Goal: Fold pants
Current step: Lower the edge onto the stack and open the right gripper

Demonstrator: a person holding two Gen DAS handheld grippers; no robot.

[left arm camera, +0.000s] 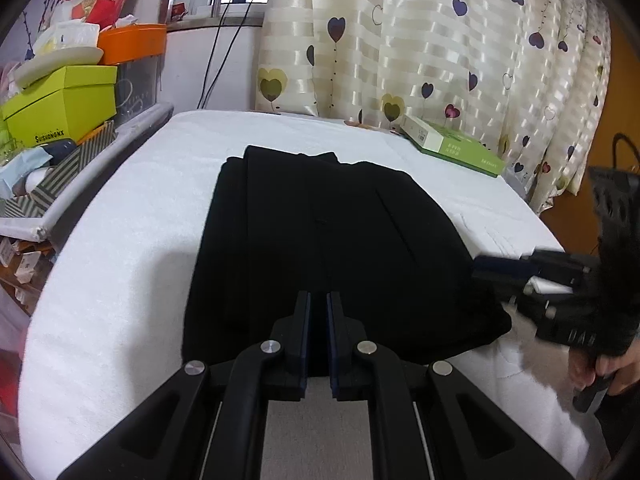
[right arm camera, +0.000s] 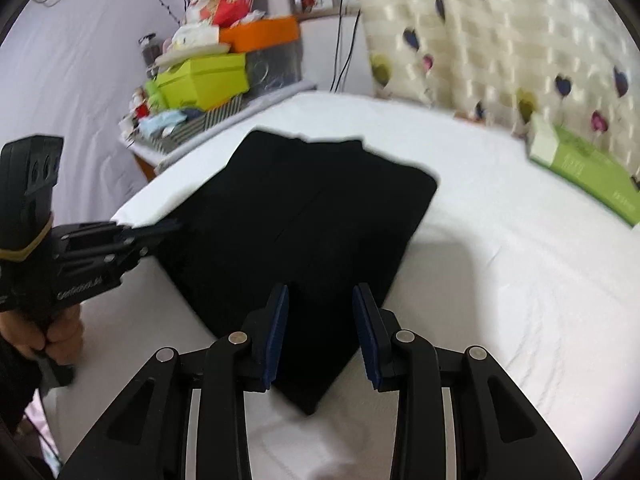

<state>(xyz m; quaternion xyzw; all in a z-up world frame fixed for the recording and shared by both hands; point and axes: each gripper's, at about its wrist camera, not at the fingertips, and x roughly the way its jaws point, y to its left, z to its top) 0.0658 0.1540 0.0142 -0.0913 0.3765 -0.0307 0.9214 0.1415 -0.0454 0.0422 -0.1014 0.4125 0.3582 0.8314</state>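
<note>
Black pants (left arm camera: 320, 240) lie folded into a flat rectangle on the white-covered bed (left arm camera: 120, 260). My left gripper (left arm camera: 318, 312) hovers over their near edge, its pads almost together with only a thin slit between them and no cloth visibly lifted. In the right wrist view, the left gripper (right arm camera: 172, 226) touches the left edge of the pants (right arm camera: 304, 216). My right gripper (right arm camera: 320, 300) stands open above the near corner of the pants. In the left wrist view, the right gripper (left arm camera: 494, 280) sits at the right edge of the fabric.
A green-and-white box (left arm camera: 452, 148) lies at the bed's far right by the heart-patterned curtain (left arm camera: 440, 40). A cluttered shelf with a lime box (left arm camera: 60, 104) borders the left side. A person's hands (left arm camera: 600, 364) (right arm camera: 52, 332) hold the gripper handles.
</note>
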